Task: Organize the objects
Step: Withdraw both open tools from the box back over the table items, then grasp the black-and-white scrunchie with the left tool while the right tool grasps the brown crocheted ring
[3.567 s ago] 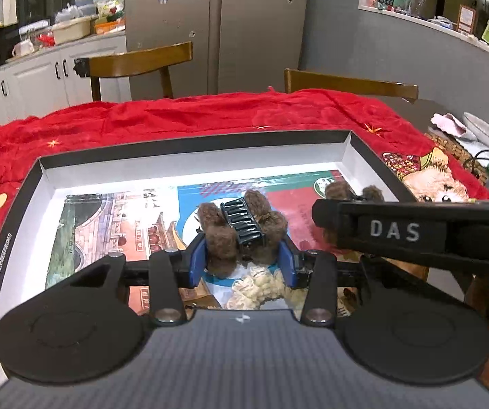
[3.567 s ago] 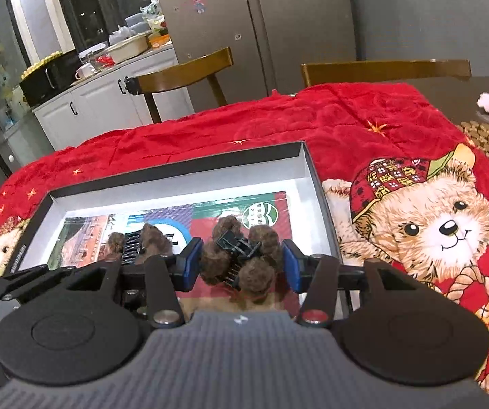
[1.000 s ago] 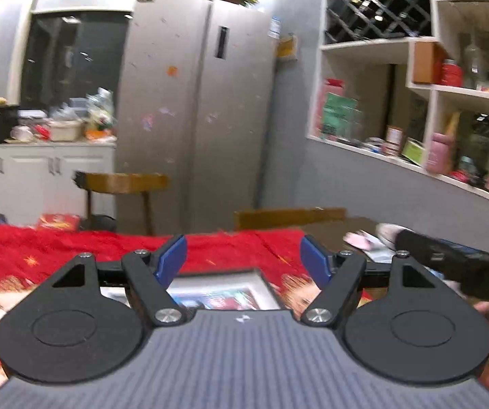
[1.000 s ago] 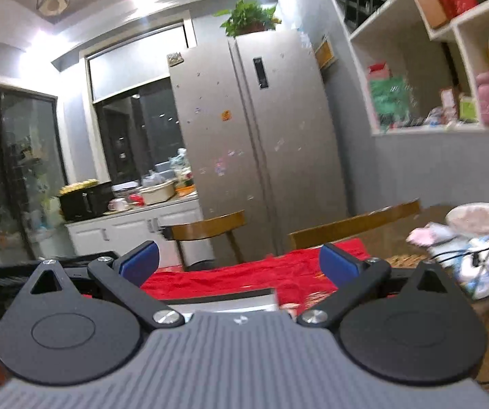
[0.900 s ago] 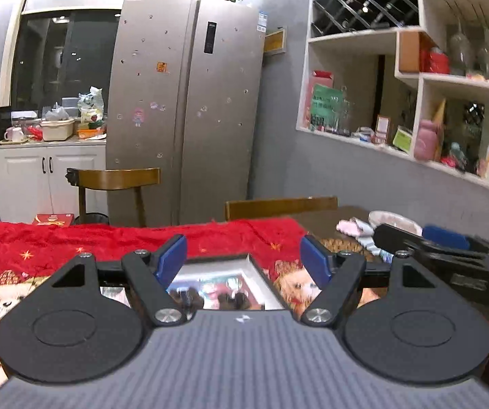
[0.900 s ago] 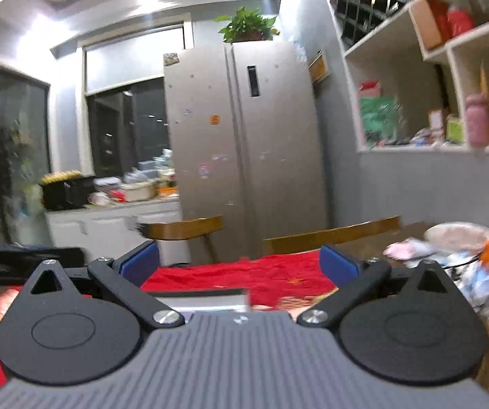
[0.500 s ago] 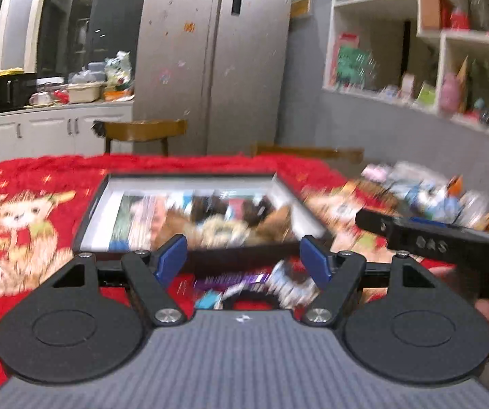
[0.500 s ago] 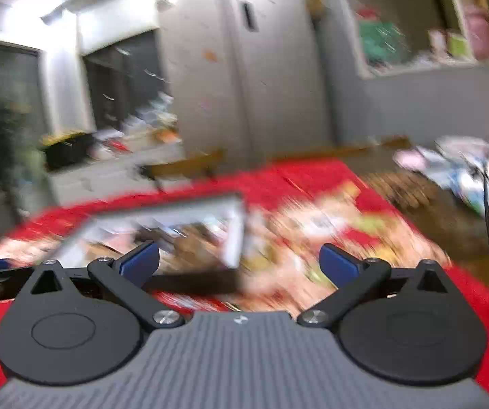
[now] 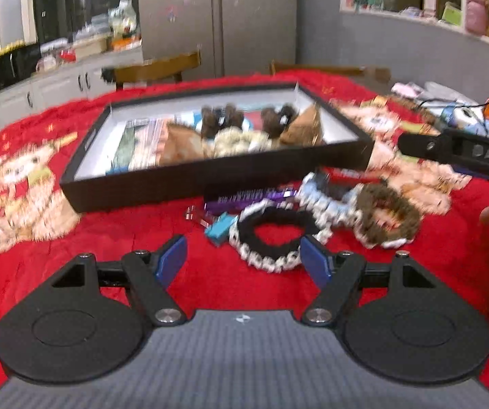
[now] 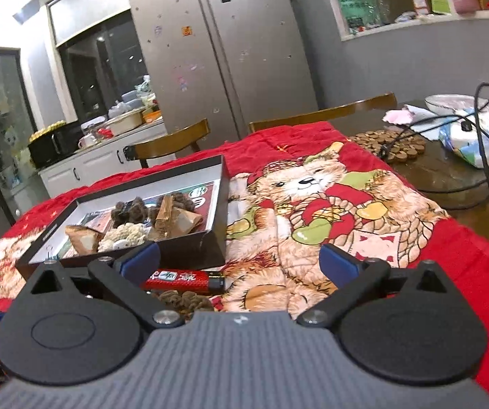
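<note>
A shallow box (image 9: 210, 184) sits on the blanket-covered table (image 9: 108, 238), back from the near edge, with fuzzy hair clips (image 9: 222, 119), a fluffy scrunchie (image 9: 234, 139) and paper-wrapped items (image 10: 173, 218) inside. Before the box's near wall lie a scrunchie (image 9: 275, 235), a furry scrunchie (image 9: 387, 214) to its right, and a comb (image 9: 244, 199) behind. A lighter (image 10: 183, 277) lies just beside the box's near right corner. Chairs (image 10: 169, 145) stand behind the table's far edge.

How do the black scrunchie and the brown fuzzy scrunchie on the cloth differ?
The black scrunchie is dark with a white patterned trim; the brown fuzzy scrunchie is furry and brown. The black one lies just ahead of the open left gripper; the brown one lies further right, toward the right gripper. Both are rings lying flat on the red cloth, outside the box.
</note>
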